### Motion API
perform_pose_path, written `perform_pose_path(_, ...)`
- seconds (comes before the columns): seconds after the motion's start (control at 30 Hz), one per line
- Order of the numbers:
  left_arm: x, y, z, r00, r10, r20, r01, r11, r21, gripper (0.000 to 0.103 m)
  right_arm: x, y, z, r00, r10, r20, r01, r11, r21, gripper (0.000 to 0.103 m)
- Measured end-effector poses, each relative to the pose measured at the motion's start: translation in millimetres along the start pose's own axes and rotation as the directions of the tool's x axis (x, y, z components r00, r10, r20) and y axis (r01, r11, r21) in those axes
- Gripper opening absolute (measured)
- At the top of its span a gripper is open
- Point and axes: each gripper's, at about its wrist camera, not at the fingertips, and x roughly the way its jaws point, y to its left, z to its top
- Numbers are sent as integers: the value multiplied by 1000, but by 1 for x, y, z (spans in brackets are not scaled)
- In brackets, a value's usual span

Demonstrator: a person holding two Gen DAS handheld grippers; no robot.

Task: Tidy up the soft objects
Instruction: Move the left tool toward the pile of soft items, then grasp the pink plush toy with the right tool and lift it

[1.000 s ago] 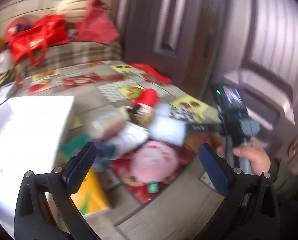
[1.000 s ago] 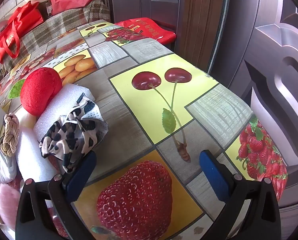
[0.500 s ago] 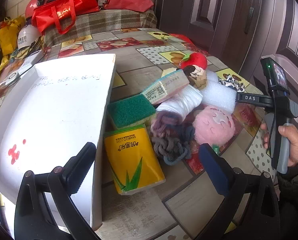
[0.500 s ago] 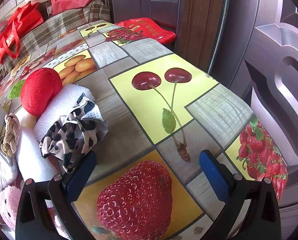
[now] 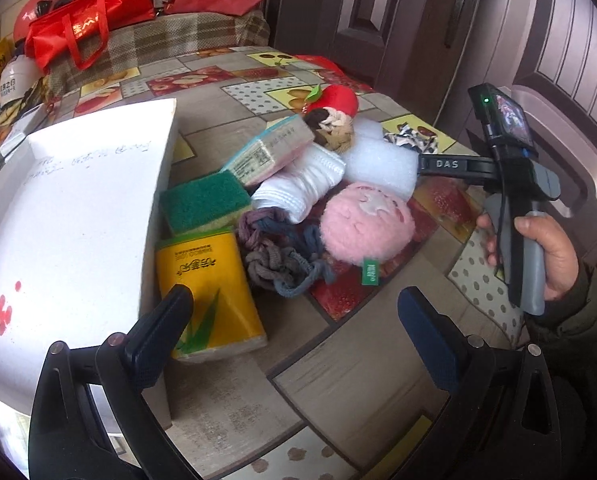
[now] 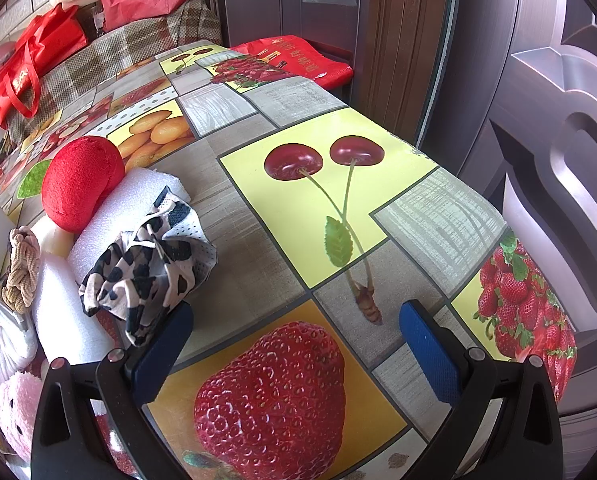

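Observation:
A heap of soft things lies right of a white box (image 5: 70, 216): a yellow tissue pack (image 5: 208, 290), a green sponge (image 5: 202, 200), a grey-blue knitted rope (image 5: 276, 252), a pink plush (image 5: 366, 226), white socks (image 5: 304, 182), white foam (image 5: 378, 162) and a red plush (image 5: 338, 98). My left gripper (image 5: 294, 334) hangs open just short of the tissue pack, nothing between its fingers. My right gripper (image 6: 296, 348) is open above the tablecloth, beside a black-and-white spotted cloth (image 6: 150, 264) lying on the white foam (image 6: 110, 216). The red plush (image 6: 80, 178) sits behind it.
A fruit-print tablecloth (image 6: 338, 216) covers the table, whose edge falls off to the right by dark doors (image 6: 538, 100). Red bags (image 5: 82, 24) and a helmet sit on a plaid surface at the back. A hand (image 5: 546, 248) holds the right gripper's handle.
The left wrist view has swung down and left, from a blurred look at the doors to a steady one over the white box and heap. The right gripper has stayed put.

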Motion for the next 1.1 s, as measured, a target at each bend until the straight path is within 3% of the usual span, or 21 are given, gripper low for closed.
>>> perform_pose_path(0.27, 4, 16, -1, 999, 52, -14, -53, 998, -44, 103, 0, 0, 0, 1000, 0, 0, 0, 1000, 0, 103)
perform_pose_path(0.4, 13, 8, -1, 993, 106, -43, -106, 994, 16, 103, 0, 0, 0, 1000, 1, 0, -1, 1000, 1, 103)
perform_pose_path(0.5, 16, 7, -1, 993, 103, -52, -102, 994, 31, 102, 0, 0, 0, 1000, 0, 0, 0, 1000, 0, 103)
perform_pose_path(0.57, 20, 9, 1, 992, 108, -65, -106, 994, 32, 99, 0, 0, 0, 1000, 0, 0, 0, 1000, 0, 103)
perform_pose_path(0.67, 23, 9, 5, 991, 117, -61, -114, 992, 44, 82, 0, 0, 0, 1000, 2, 1, -2, 1000, 2, 103)
perform_pose_path(0.73, 20, 8, 5, 996, 72, -49, -70, 996, 46, 79, -1, -2, 0, 1000, 15, 10, -15, 1000, 10, 103)
perform_pose_path(0.8, 17, 3, 4, 998, 53, -38, -51, 997, 60, 79, -10, -9, -2, 995, 78, 56, -81, 996, 45, 103)
perform_pose_path(0.87, 13, 4, 4, 998, 61, -22, -59, 997, 54, 79, -34, -20, -6, 970, 183, 160, -198, 977, 83, 103)
perform_pose_path(0.9, 12, 7, 5, 997, 69, -17, -68, 997, 38, 79, -50, -23, -7, 946, 241, 219, -260, 963, 64, 103)
perform_pose_path(0.97, 12, 14, 7, 997, 73, -15, -73, 997, -1, 79, -79, -21, -11, 874, 369, 315, -377, 926, -41, 103)
perform_pose_path(1.03, 17, 19, 8, 997, 69, -36, -70, 997, -24, 79, -96, -13, -18, 819, 467, 334, -433, 884, -175, 103)
perform_pose_path(1.1, 21, 13, 8, 996, 77, -46, -77, 997, 4, 79, -107, 5, -25, 790, 551, 269, -473, 827, -305, 103)
